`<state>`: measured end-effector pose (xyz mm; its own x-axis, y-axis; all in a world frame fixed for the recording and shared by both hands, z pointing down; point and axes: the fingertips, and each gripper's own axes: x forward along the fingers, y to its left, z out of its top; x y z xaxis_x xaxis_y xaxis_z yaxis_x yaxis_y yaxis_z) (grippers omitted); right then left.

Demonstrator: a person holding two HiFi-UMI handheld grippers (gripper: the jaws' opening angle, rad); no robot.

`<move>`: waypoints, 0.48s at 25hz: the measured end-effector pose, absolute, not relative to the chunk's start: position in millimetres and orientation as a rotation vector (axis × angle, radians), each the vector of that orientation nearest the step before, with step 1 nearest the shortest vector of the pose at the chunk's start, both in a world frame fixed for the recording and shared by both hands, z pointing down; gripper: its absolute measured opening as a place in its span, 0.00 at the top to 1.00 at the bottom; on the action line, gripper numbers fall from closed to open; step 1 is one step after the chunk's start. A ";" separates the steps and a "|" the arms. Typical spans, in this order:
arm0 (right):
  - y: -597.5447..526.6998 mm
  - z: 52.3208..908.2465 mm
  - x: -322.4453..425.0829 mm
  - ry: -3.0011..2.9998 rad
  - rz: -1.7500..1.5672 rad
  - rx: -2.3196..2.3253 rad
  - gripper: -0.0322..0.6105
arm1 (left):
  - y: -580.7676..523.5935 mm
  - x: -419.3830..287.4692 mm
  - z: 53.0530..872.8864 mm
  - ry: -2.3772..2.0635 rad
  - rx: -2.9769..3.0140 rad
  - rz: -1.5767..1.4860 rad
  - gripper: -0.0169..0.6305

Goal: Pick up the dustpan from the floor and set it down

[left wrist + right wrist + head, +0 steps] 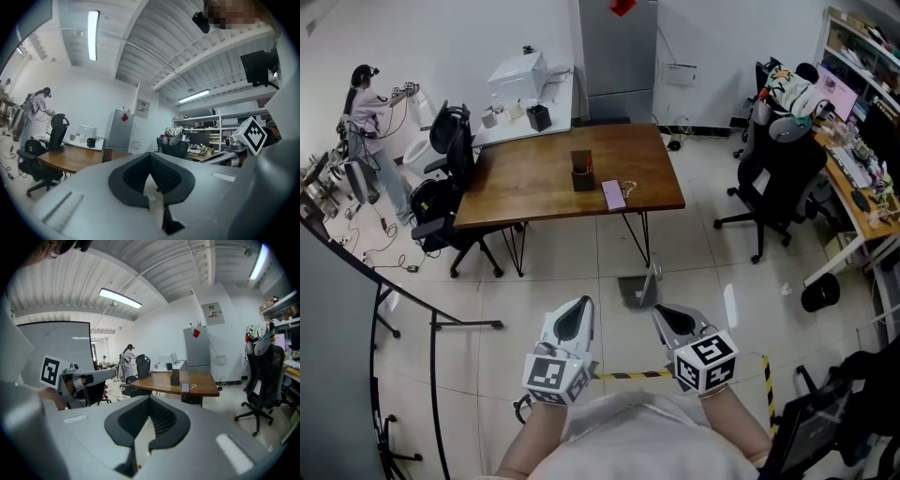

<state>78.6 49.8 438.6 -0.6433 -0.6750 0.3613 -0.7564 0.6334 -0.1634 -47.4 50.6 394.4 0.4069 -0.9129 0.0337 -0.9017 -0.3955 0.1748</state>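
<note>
The grey dustpan (637, 291) lies on the tiled floor beside the wooden table's near right leg, its handle standing up. Both grippers hang in front of the person's chest, short of the dustpan and apart from it. The left gripper (581, 303) is shut, its jaws together with nothing between them (150, 158). To its right, the right gripper (662, 313) is also shut and empty (150, 401), its tip pointing toward the dustpan. Neither gripper view shows the dustpan; the grippers' own bodies cover the floor there.
A wooden table (544, 187) with a black holder and a phone stands beyond the dustpan. Black office chairs sit at the left (450, 187) and right (773, 178). A black bin (818, 292), a metal rack (431, 323) and striped floor tape (628, 375) are nearby. A person (370, 108) works far left.
</note>
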 end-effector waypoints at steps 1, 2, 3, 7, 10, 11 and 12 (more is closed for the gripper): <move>49.9 439.0 79.1 -2.588 0.438 1.163 0.95 | 50.5 -45.8 394.8 -1.619 2.494 -0.102 0.95; 50.0 439.1 79.7 -2.587 0.439 1.165 0.95 | 50.6 -44.1 395.4 -1.615 2.496 -0.102 0.95; 50.0 439.1 80.1 -2.587 0.442 1.167 0.95 | 50.9 -42.6 396.2 -1.611 2.497 -0.103 0.95; 49.7 436.8 83.0 -2.578 0.437 1.179 0.95 | 52.5 -37.3 398.3 -1.595 2.498 -0.099 0.95; 49.5 433.8 86.6 -2.577 0.426 1.194 0.95 | 53.4 -32.8 398.5 -1.581 2.502 -0.095 0.95; 50.0 433.3 87.8 -2.577 0.423 1.197 0.95 | 53.9 -31.0 399.0 -1.575 2.502 -0.091 0.95; 50.8 433.2 88.6 -2.577 0.421 1.200 0.95 | 54.4 -29.4 399.8 -1.570 2.502 -0.086 0.95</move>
<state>88.6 50.8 433.2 -0.6220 -0.6966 0.3576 -0.7742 0.6155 -0.1475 -29.4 54.4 399.8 0.4388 -0.8972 0.0495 -0.8864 -0.4232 0.1874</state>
